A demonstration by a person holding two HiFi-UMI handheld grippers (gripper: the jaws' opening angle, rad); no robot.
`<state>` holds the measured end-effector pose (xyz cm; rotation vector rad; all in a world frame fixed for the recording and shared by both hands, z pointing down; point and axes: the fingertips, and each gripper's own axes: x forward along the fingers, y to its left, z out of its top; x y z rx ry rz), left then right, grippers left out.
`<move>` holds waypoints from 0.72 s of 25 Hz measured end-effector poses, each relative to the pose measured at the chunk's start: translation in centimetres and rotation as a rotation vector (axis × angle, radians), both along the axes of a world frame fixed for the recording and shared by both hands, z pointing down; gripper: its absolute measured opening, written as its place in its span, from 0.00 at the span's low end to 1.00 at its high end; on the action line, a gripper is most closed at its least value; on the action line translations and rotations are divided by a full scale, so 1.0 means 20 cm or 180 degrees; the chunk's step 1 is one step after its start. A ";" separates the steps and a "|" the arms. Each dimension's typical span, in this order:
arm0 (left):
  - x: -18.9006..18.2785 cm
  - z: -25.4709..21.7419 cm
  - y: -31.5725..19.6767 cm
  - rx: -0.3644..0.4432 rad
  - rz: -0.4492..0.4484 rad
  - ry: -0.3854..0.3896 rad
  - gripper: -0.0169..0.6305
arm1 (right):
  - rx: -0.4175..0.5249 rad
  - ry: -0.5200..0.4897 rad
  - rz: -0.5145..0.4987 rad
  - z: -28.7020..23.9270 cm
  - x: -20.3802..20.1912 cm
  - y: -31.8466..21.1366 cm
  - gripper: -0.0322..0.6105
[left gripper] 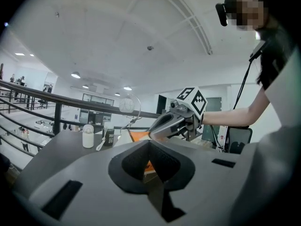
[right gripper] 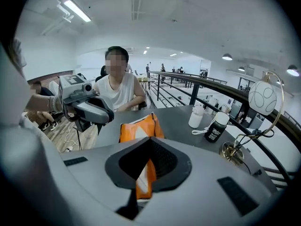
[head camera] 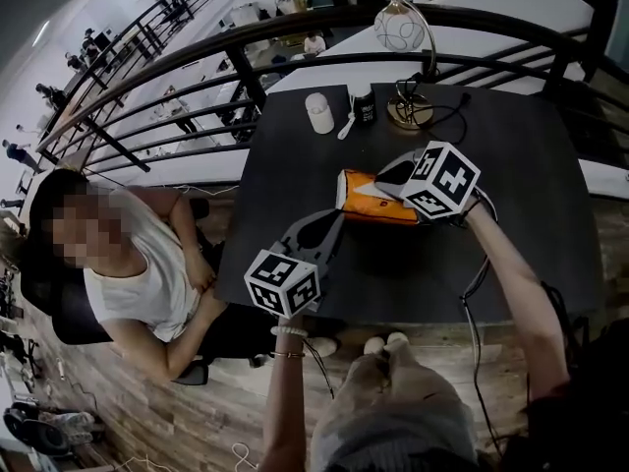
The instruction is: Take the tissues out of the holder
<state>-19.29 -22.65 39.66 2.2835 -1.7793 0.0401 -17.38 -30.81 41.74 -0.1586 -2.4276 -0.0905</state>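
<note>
Tissue pack (head camera: 366,205) — just one — lies between left gripper (head camera: 332,224) and right gripper (head camera: 385,179).

On the table (head camera: 531,195) we see the tissue pack (head camera: 371,202) in the middle. Behind it stand a bottle (head camera: 319,113), a can (head camera: 363,104) and, rightmost, a lamp (head camera: 409,106). A person (head camera: 138,283) sits left of the table.

Office mezzanine, its railing (left gripper: 57,117) overlooking people (head camera: 314,43) working below.

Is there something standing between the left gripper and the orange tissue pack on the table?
Nothing visible does. The left gripper points at the tissue pack with only bare table near it. The bottle and the lamp stand beyond the pack, at the far edge.
</note>
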 end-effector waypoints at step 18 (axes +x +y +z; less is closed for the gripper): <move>0.06 -0.12 0.22 0.0302 0.0167 -0.0066 0.04 | 0.0082 -0.0233 0.0042 -0.13 0.11 0.27 0.07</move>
